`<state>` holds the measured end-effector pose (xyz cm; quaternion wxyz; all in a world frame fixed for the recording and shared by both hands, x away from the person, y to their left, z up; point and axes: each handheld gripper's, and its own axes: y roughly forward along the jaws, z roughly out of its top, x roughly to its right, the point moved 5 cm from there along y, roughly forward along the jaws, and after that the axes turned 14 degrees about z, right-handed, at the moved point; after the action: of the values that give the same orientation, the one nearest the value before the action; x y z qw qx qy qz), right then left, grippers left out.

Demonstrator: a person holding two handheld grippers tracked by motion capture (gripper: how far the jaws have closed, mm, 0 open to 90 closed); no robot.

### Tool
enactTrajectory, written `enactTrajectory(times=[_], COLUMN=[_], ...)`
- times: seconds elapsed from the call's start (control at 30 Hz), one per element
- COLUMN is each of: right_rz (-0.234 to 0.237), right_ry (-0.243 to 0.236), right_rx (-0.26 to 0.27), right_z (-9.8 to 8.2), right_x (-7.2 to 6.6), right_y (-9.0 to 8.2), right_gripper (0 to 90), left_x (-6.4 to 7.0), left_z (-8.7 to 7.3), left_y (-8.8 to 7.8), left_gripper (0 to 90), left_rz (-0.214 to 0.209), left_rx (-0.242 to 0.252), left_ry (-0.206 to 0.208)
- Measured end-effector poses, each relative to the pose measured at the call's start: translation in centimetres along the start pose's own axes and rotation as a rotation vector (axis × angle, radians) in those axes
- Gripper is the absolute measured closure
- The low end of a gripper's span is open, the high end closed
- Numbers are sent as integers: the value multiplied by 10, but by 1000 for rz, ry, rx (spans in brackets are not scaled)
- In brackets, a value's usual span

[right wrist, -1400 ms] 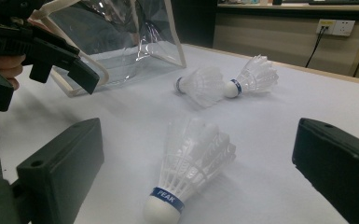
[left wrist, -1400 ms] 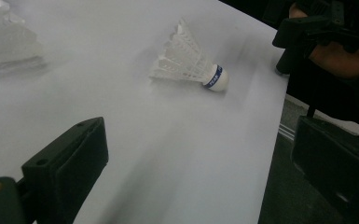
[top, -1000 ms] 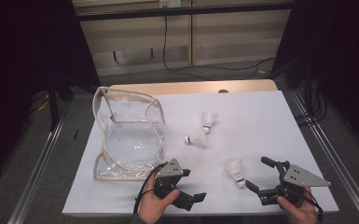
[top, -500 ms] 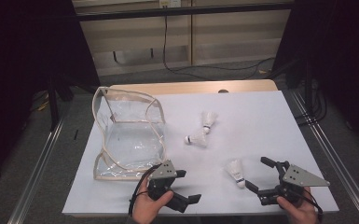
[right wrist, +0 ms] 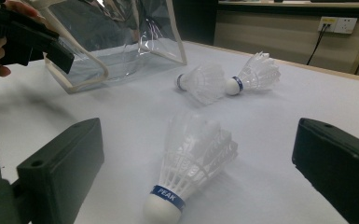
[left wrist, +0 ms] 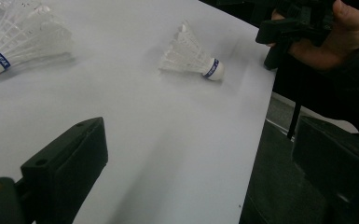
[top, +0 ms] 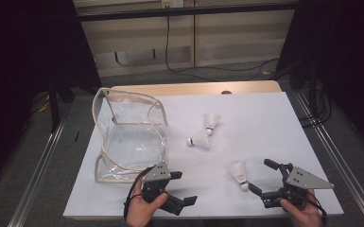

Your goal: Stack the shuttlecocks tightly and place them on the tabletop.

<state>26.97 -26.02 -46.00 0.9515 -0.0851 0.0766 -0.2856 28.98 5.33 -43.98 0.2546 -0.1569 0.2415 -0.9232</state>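
Right tool [top: 264, 180] wide open around nearest shuttlecock [top: 239, 172]; close on cork base, not feathers. Left tool [top: 182, 188] open, empty, near clear bag [top: 130, 142].

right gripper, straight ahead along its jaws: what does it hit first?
Most likely the nearest shuttlecock, lying on its side between the open jaws of the right gripper, cork end toward the camera. Past it lie two more shuttlecocks, then the clear bag off to the left. Depth is only approximate.

Bare table [top: 264, 118] around three shuttlecocks [top: 239, 172]; clear bag [top: 130, 137] at left.
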Motion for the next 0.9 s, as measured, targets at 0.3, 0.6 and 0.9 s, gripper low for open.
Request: enactTrajectory(times=[0.3,0.6,0.9], right_rz=[-2,2,4], right_ry=[-3,-4,-4], right_rx=[-3,0,-1], right_z=[0,0,0], right_x=[0,-1,-1], right_y=[0,1,2], right_gripper=[14,15,15], left_x=[-4,-8,-14], left_z=[-1,-2,-4], left_y=[-7,-13,-17], left_gripper=[37,37,37], left_rz=[0,13,27], left_rx=[4,5,-1], left_ry=[-3,-3,-5])
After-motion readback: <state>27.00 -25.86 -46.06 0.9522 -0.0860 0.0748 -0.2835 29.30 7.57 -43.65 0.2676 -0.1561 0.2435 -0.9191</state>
